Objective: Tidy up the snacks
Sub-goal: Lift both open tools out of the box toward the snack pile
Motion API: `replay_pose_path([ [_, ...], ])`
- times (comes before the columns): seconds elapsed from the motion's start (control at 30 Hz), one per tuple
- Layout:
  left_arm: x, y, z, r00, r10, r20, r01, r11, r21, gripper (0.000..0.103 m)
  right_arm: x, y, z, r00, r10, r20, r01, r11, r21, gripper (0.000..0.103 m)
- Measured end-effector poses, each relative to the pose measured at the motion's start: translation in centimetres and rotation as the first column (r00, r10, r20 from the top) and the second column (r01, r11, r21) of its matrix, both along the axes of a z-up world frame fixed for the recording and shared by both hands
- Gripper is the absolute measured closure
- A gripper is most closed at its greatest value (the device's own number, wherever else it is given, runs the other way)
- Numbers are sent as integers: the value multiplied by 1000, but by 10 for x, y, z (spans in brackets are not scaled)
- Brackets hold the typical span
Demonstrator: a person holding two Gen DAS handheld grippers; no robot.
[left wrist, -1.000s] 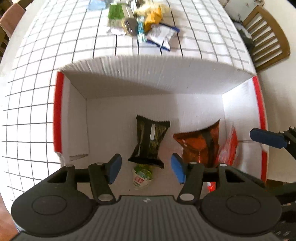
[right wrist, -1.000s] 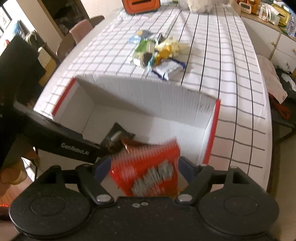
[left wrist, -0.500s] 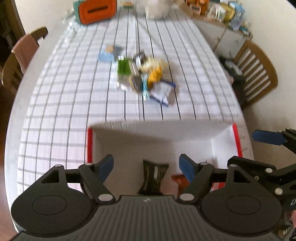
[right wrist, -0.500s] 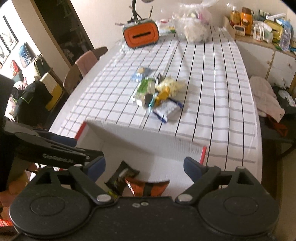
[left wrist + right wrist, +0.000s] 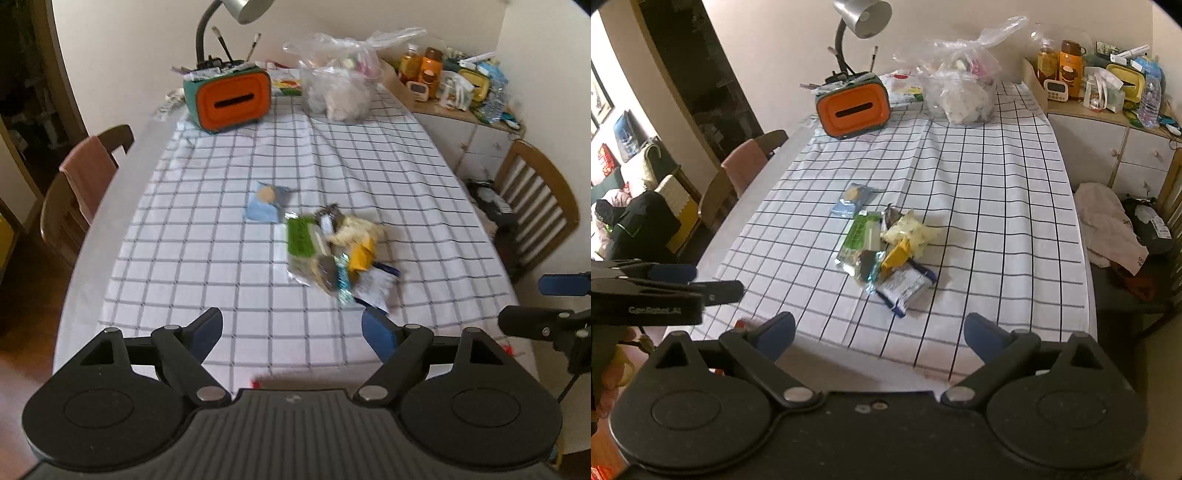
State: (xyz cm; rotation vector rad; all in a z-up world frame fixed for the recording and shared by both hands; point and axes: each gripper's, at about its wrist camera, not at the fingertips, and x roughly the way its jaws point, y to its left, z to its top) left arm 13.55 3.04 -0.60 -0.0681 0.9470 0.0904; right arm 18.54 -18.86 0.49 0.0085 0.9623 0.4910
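Observation:
A pile of snack packets (image 5: 334,253) lies mid-table on the checked cloth; it also shows in the right wrist view (image 5: 886,254). A light blue packet (image 5: 265,204) lies apart to its far left, also in the right wrist view (image 5: 851,199). My left gripper (image 5: 293,332) is open and empty, raised above the table's near edge. My right gripper (image 5: 879,332) is open and empty, likewise raised. The white box is almost hidden below both grippers; only a red edge (image 5: 255,382) shows.
An orange and teal box (image 5: 853,109) with a desk lamp stands at the far end beside a clear plastic bag (image 5: 962,94). Wooden chairs stand on the left (image 5: 81,192) and right (image 5: 535,206). A cluttered sideboard (image 5: 1108,110) is at the far right.
My right gripper let go of the red snack bag into the box. Both grippers rose and tilted up, so the box and its snacks dropped out of view.

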Motion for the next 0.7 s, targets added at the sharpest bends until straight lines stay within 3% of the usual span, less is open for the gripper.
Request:
replay_pose_path([
  [0.33, 56, 18, -31, 998, -47, -36, 50, 997, 63, 20, 66, 14, -29, 988, -107, -107, 107, 994, -7, 6],
  [0.7, 119, 39, -91, 989, -19, -144, 33, 995, 94, 20, 112, 43, -97, 955, -169, -243, 140, 981, -134, 11],
])
